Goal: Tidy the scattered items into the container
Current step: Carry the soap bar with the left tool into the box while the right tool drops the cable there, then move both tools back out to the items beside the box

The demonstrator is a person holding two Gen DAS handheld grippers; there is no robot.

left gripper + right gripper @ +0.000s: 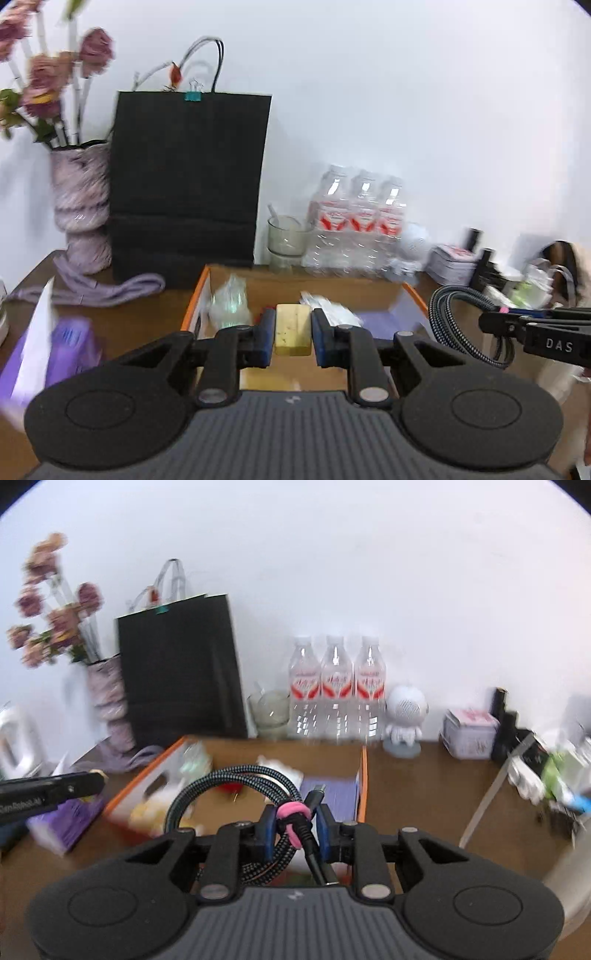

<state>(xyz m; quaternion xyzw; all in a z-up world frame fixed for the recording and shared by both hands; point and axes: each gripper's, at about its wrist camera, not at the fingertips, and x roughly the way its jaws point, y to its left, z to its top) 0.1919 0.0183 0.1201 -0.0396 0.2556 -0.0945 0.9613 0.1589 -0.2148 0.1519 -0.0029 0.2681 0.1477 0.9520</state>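
My left gripper point(293, 329) is shut on a pale yellow block point(292, 325) and holds it over the open cardboard box point(192, 310) with orange edges. The box holds a clear plastic item point(231, 299), white packets point(328, 306) and a purple booklet point(384, 317). My right gripper point(295, 821) is shut on a coiled braided cable point(229, 779) tied with a pink strap point(293, 812), above the box point(364, 775). The right gripper with the cable shows at the right of the left wrist view point(491, 321); the left gripper shows at the left of the right wrist view point(96, 781).
A black paper bag point(184, 184), a vase of flowers point(79, 206), a glass point(286, 236), three water bottles point(336, 686), a white figurine point(404, 716) and a tin point(469, 734) stand along the wall. A purple pack point(66, 819) lies left of the box. Clutter sits at far right point(554, 775).
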